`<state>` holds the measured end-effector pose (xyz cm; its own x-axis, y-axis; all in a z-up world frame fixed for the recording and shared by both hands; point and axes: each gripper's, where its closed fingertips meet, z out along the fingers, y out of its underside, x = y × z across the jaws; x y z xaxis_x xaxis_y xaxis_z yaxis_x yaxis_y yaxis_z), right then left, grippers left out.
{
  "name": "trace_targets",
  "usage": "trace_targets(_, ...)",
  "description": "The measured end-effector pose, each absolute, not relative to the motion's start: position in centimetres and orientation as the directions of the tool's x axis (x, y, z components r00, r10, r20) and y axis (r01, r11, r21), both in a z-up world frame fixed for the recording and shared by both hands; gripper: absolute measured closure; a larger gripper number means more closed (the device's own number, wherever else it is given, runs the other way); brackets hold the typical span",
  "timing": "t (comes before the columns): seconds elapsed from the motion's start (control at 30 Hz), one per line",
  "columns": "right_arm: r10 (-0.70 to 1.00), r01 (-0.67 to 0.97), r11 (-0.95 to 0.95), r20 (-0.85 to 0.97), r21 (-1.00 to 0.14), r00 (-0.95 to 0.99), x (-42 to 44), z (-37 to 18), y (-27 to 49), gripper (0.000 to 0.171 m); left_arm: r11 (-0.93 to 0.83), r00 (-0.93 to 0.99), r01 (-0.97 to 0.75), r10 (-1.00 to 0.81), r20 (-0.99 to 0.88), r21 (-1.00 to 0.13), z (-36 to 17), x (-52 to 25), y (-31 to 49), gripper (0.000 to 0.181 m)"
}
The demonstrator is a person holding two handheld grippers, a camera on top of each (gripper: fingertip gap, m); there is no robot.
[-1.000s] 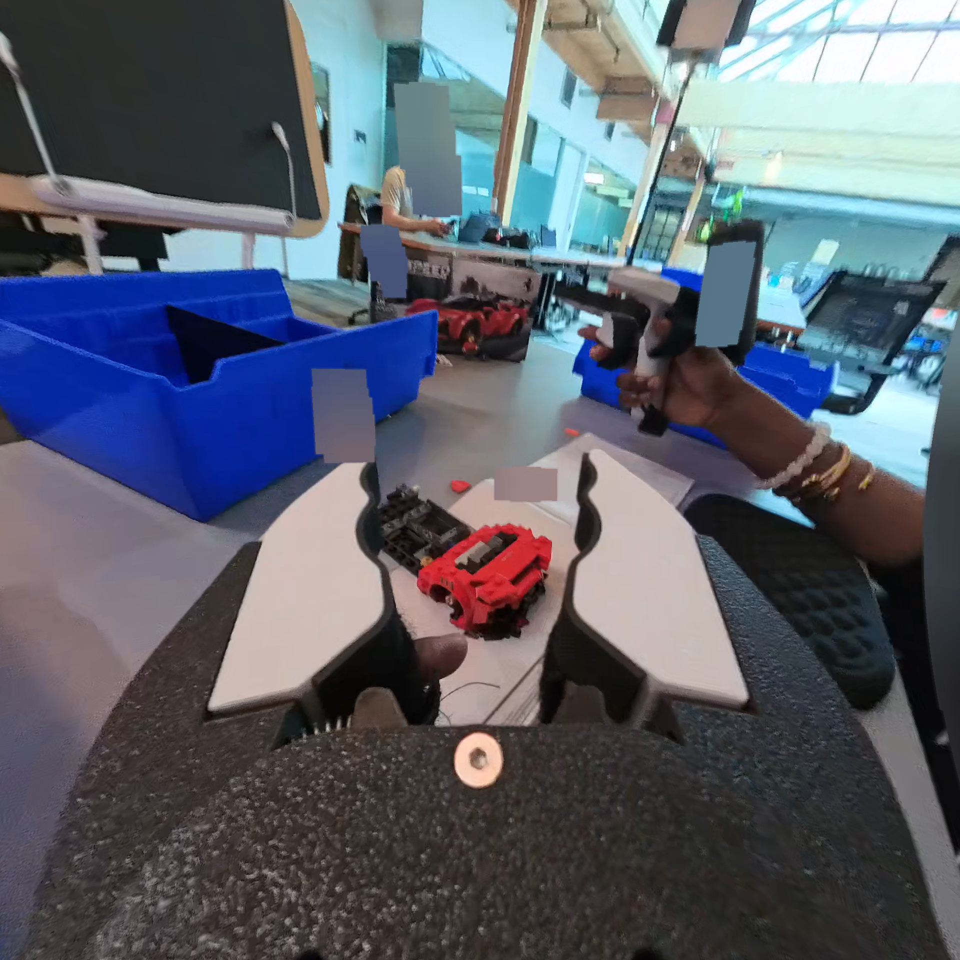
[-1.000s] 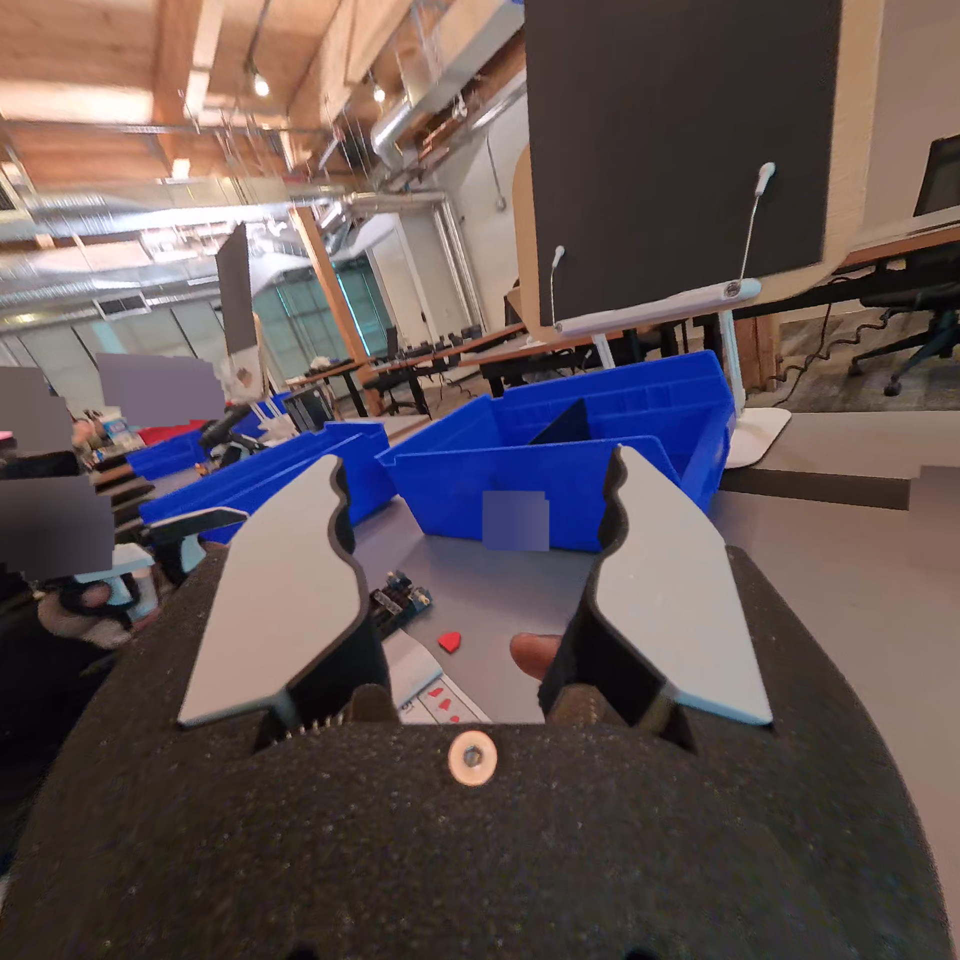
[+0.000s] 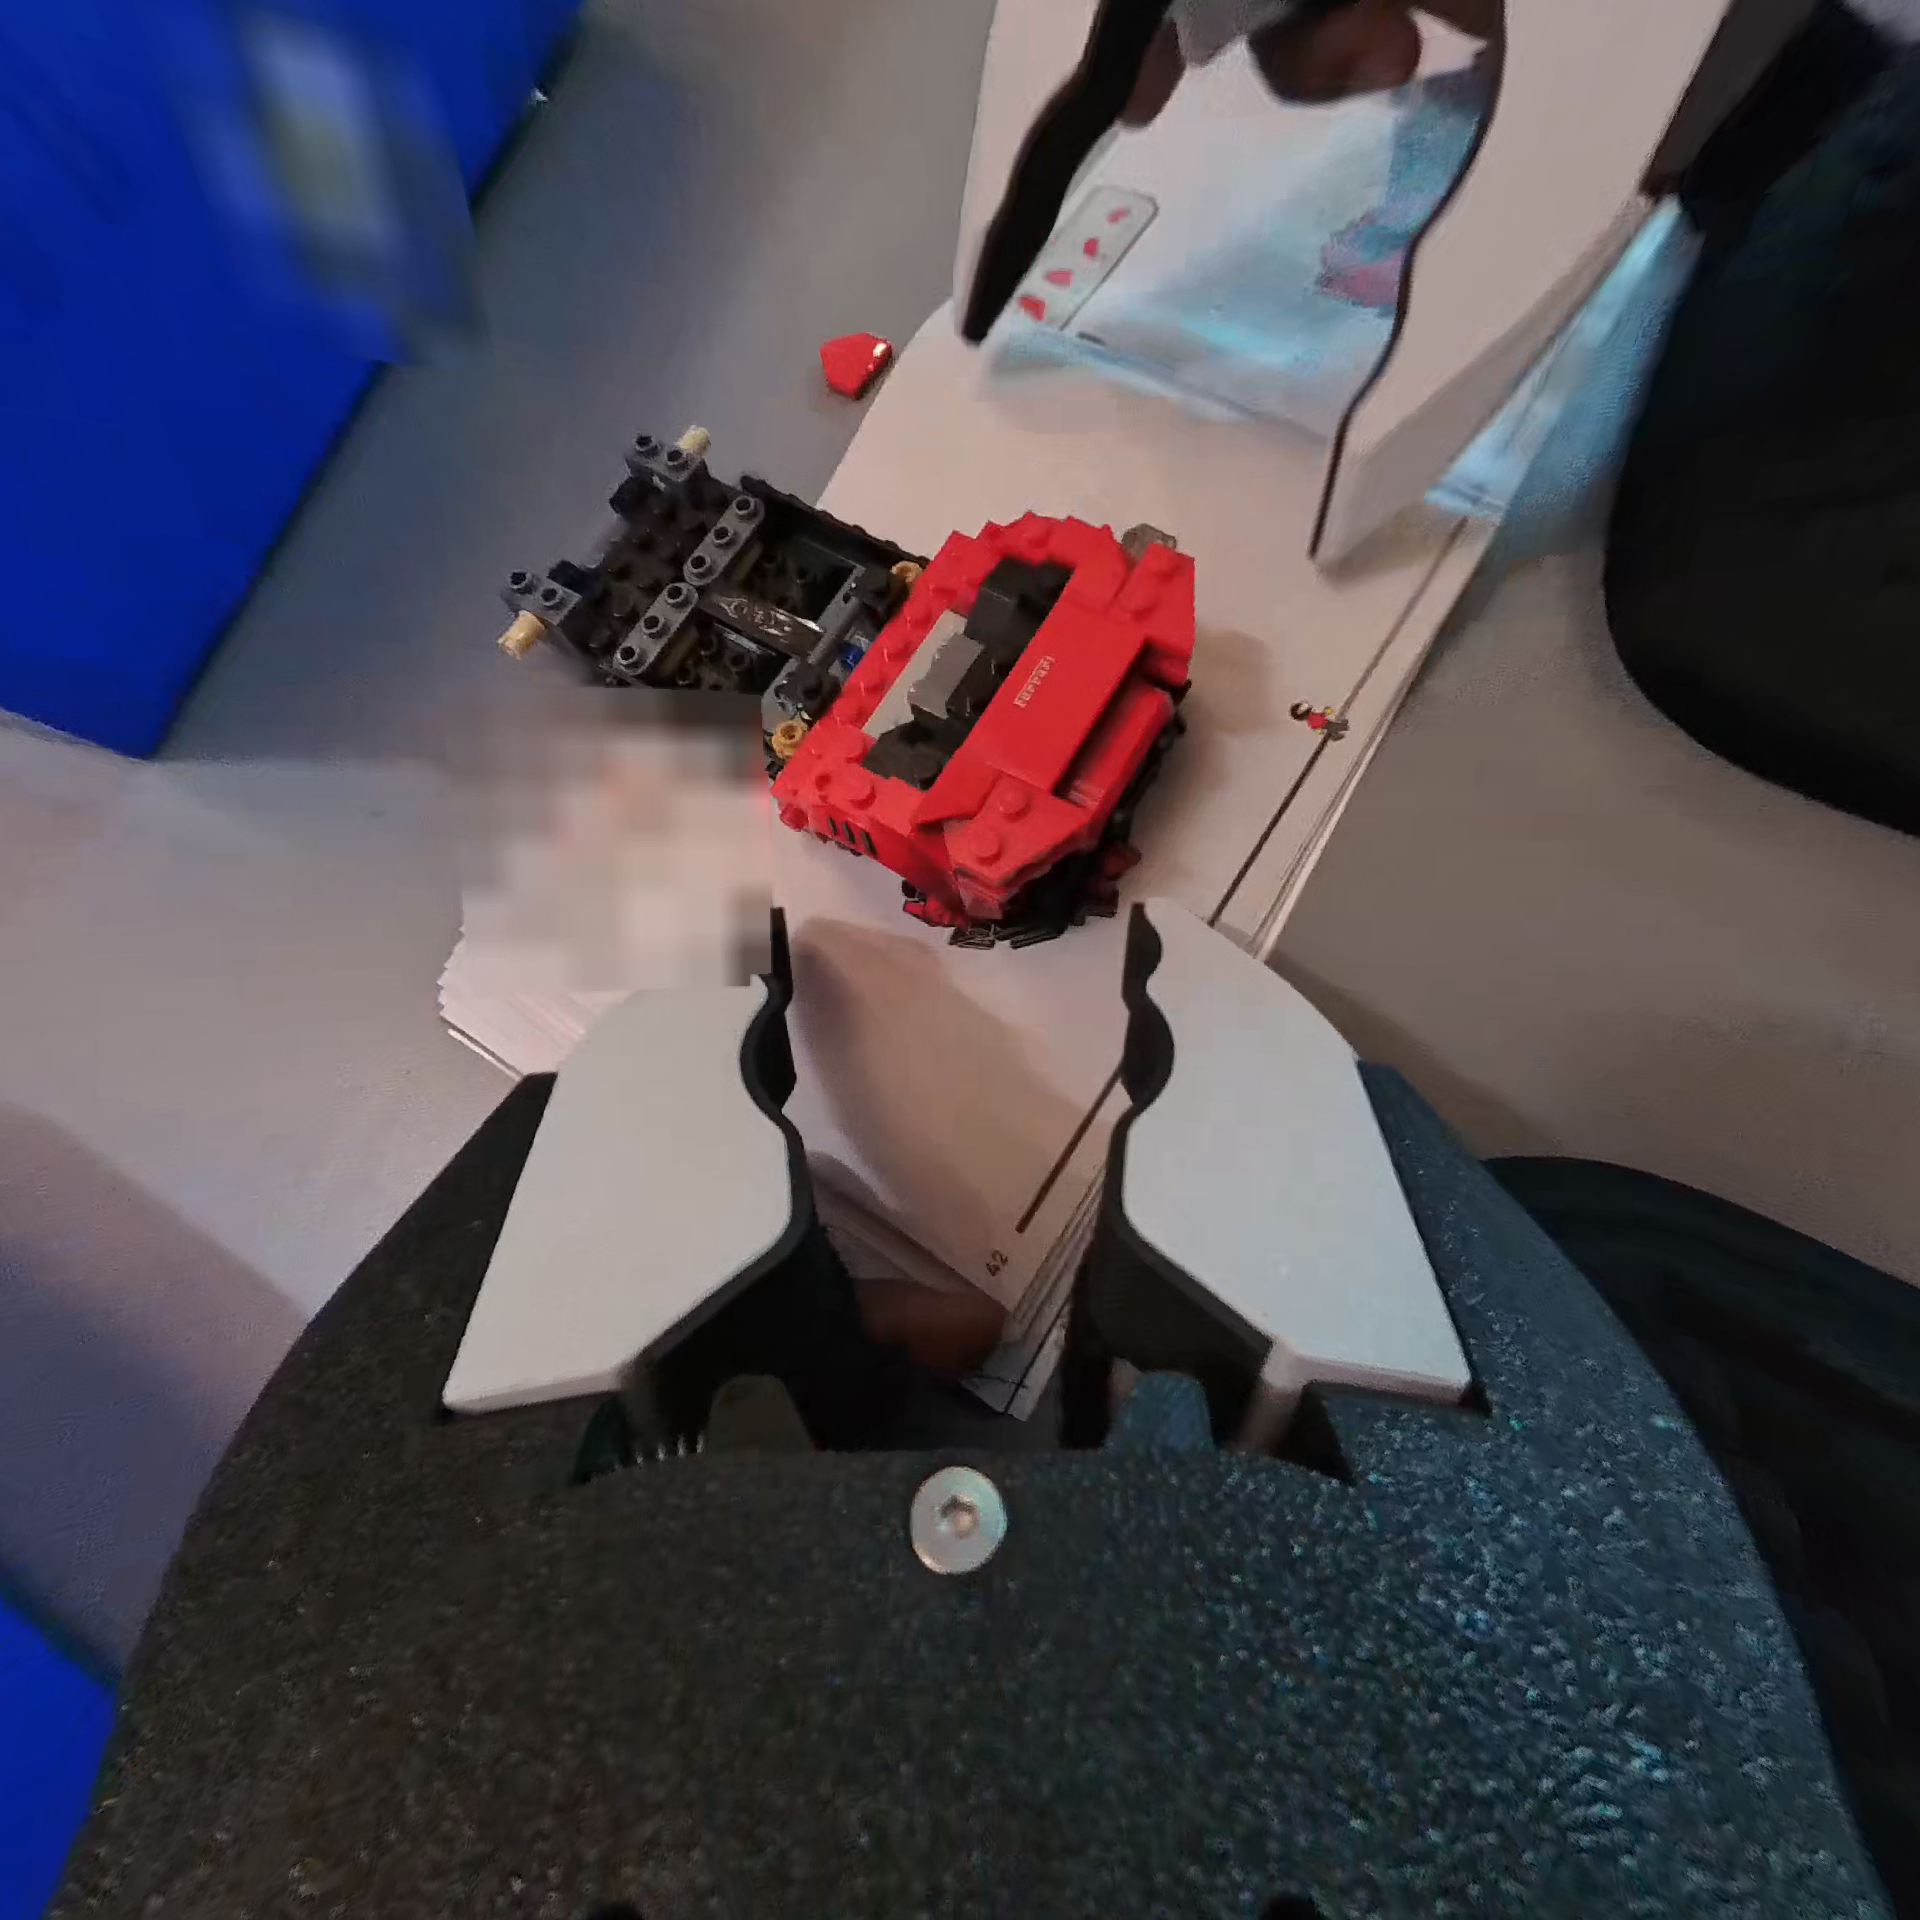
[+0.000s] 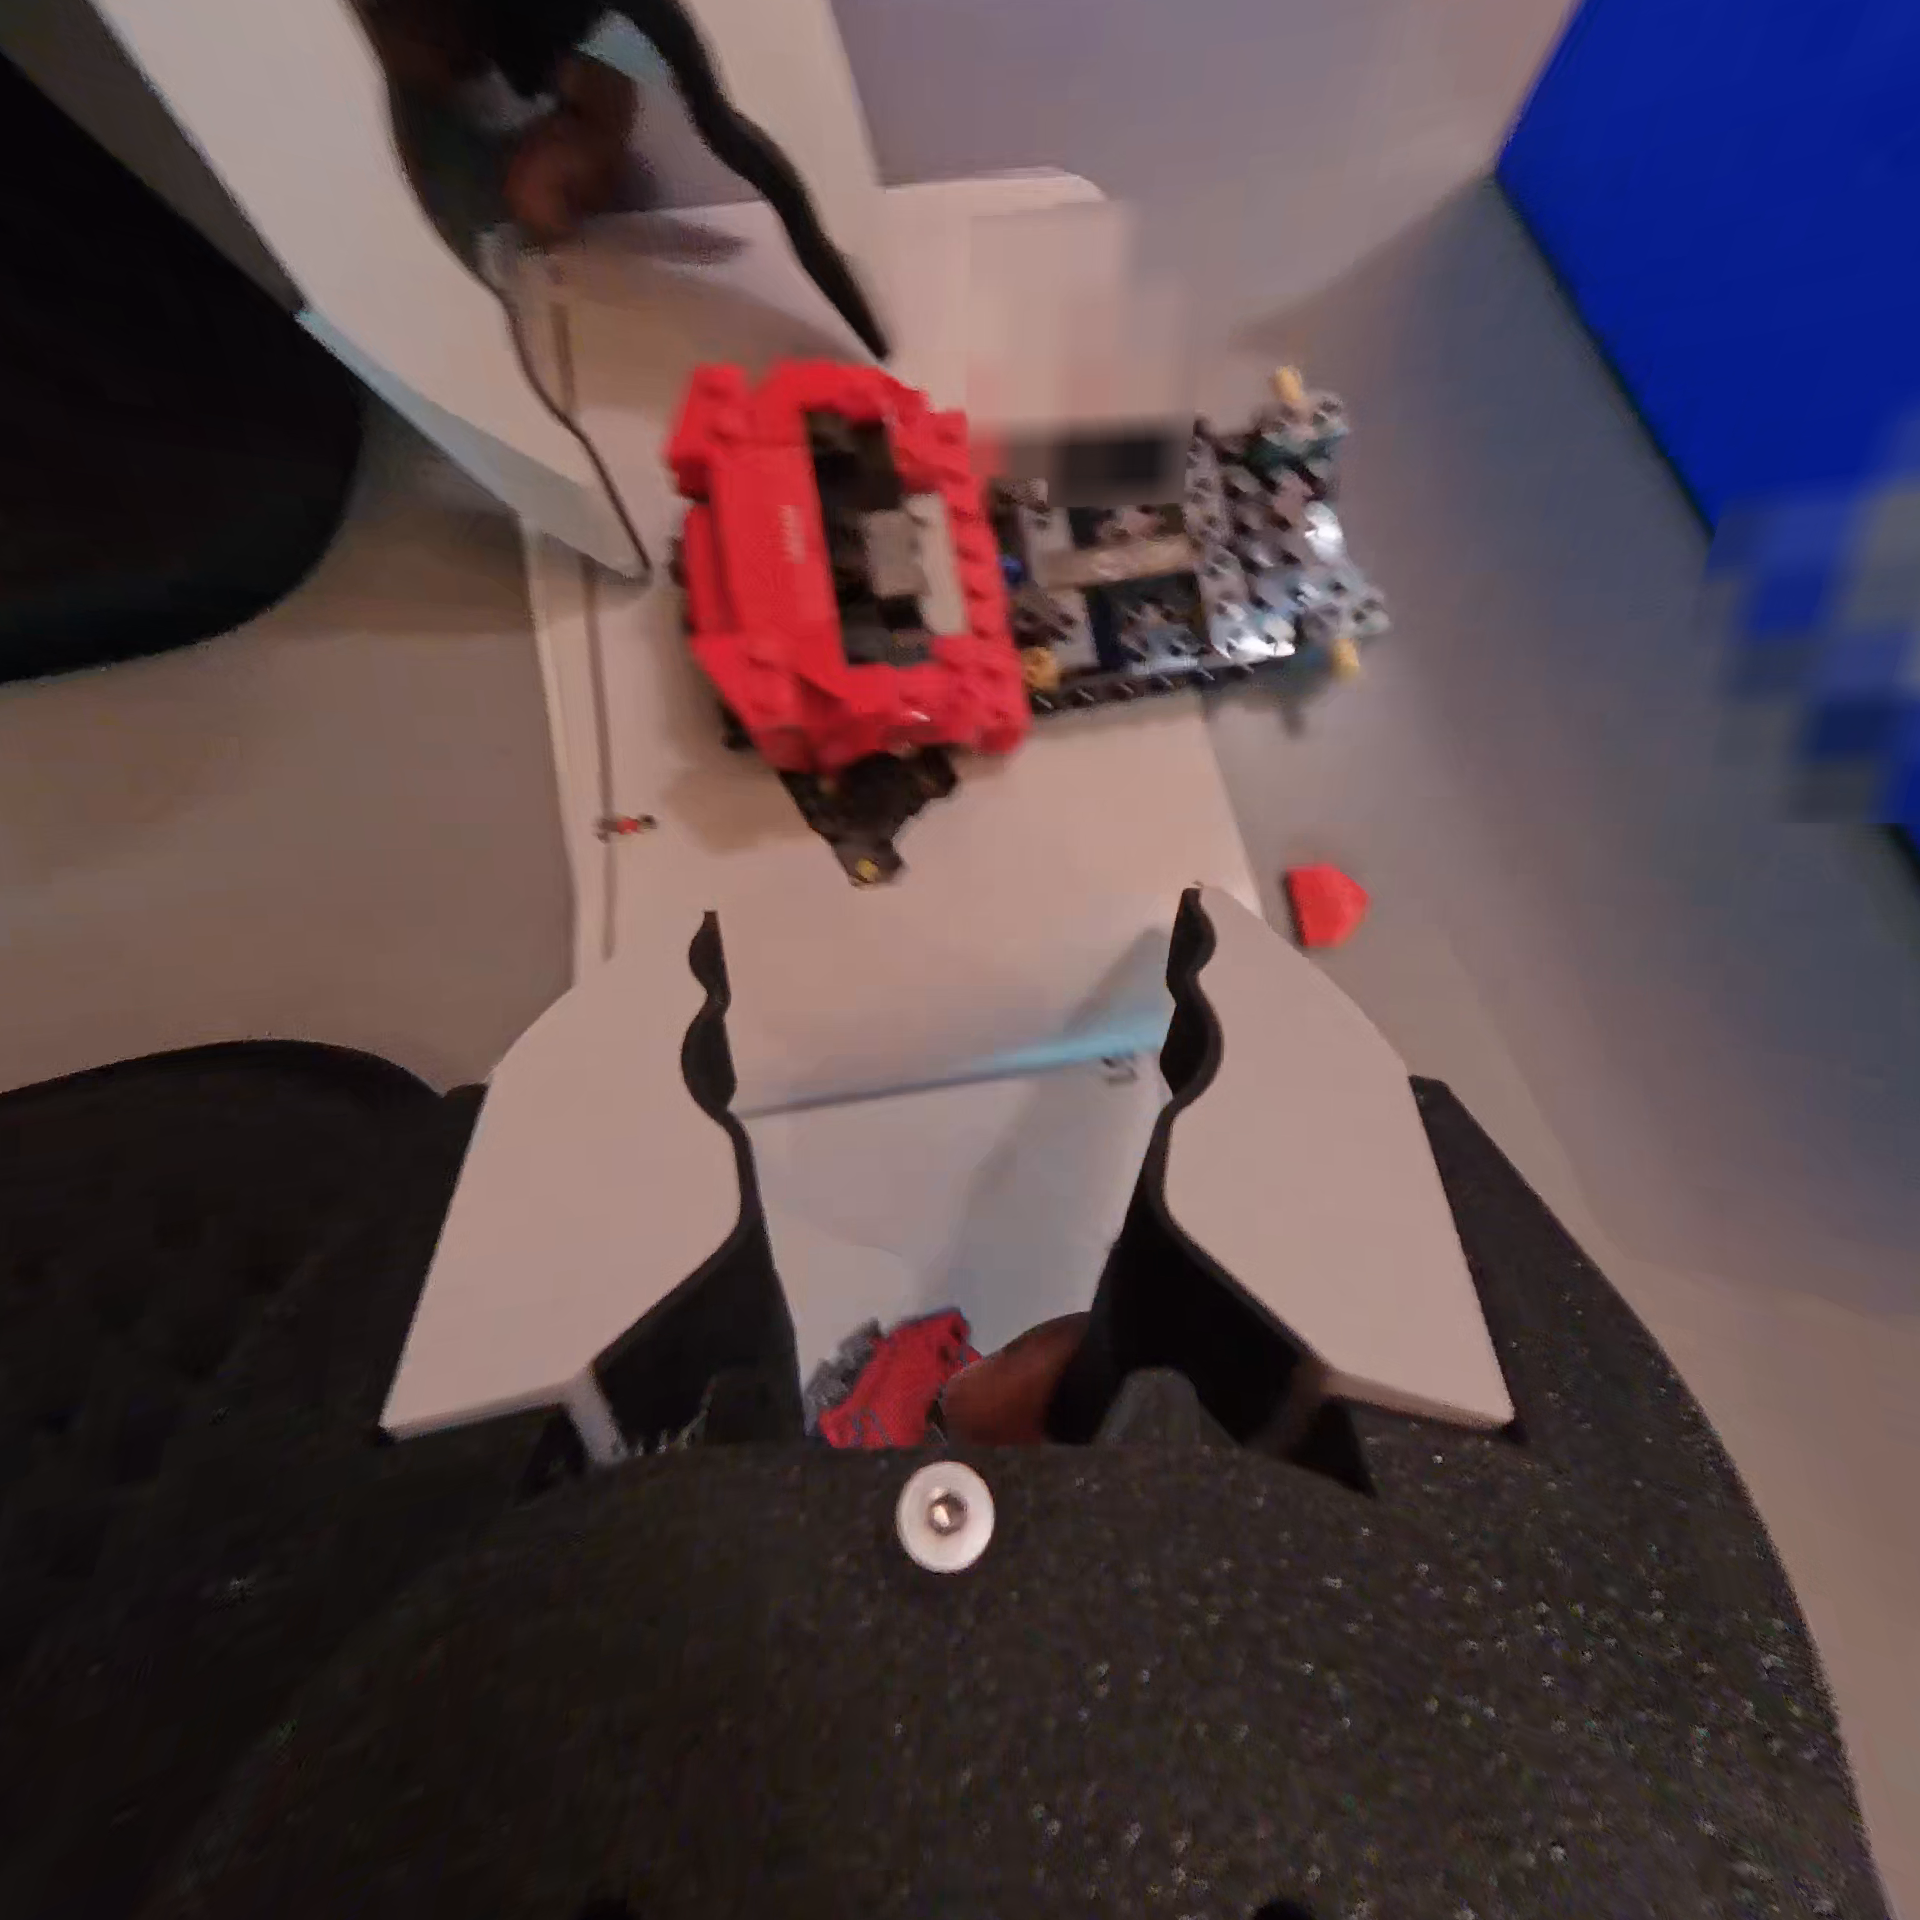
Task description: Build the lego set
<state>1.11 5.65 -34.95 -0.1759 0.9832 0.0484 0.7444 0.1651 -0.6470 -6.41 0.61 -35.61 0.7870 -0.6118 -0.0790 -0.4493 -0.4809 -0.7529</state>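
A partly built lego car, red body on a black and grey chassis, lies on an open white instruction booklet; it also shows in the right wrist view. A small loose red piece lies at the booklet's edge, and shows in the right wrist view. My left gripper is open and empty, just short of the car's red end. My right gripper is open and empty over the booklet, facing the car from the other side. Each gripper shows at the top of the other's view.
A blue bin stands on the grey table beyond the car's chassis end; it also shows in the right wrist view. A black padded object lies beside the booklet, also in the right wrist view. My right gripper is the nearer one to the small loose red piece: about 4 centimetres, against 15 centimetres. Seen from the right wrist view as well.
Both grippers have tilted down from looking across the room to looking at the table. They now hang over the booklet, facing each other across the car. Both stay open.
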Motion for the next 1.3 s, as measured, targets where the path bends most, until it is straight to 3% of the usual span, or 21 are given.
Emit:
trace_targets(0.13,0.981,0.692,0.017,-0.123,-0.722,-0.152,0.4,-33.9,4.9,0.078,-0.497,0.787,-0.439,-0.615,-0.053,-0.749,-35.7,-6.3,0.7,0.122)
trace_targets(0.27,0.976,0.736,0.175,0.016,-0.654,-0.217,-0.8,-36.1,3.6,0.081,-0.511,0.769,-0.433,-0.639,-0.009,-0.742,-35.8,-5.6,1.1,0.131)
trace_targets(0.4,0.987,0.724,0.135,0.030,-0.676,-0.156,-2.0,-36.0,4.8,0.098,-0.536,0.765,-0.442,-0.643,0.009,-0.719,-35.8,-5.2,2.2,0.133)
trace_targets(0.7,0.993,0.753,0.107,0.033,-0.649,-0.113,-0.3,-35.6,9.1,0.105,-0.604,0.759,-0.492,-0.650,0.031,-0.627,-35.9,-4.4,5.8,0.135)
trace_targets(0.73,0.994,0.748,0.096,0.027,-0.657,-0.104,0.2,-35.1,9.8,0.109,-0.612,0.765,-0.483,-0.643,0.038,-0.627,-35.9,-4.4,5.9,0.134)
trace_targets(0.83,0.999,0.699,-0.005,-0.026,-0.715,-0.020,1.2,-33.6,12.5,0.146,-0.601,0.776,-0.493,-0.631,-0.004,-0.629,-35.9,-5.0,5.1,0.130)
trace_targets(0.9,0.997,0.706,-0.061,-0.078,-0.705,0.008,2.3,-34.1,13.1,0.151,-0.596,0.791,-0.481,-0.612,-0.025,-0.643,-35.9,-5.5,4.3,0.132)
trace_targets(1.07,0.993,0.704,-0.041,-0.104,-0.709,-0.047,3.6,-35.6,10.9,0.142,-0.606,0.809,-0.438,-0.587,0.001,-0.664,-35.9,-5.8,2.2,0.137)
trace_targets(1.3,0.974,0.736,0.028,-0.148,-0.676,-0.173,4.8,-35.6,6.5,0.142,-0.625,0.769,-0.521,-0.639,-0.002,-0.581,-36.0,-5.0,-2.0,0.145)
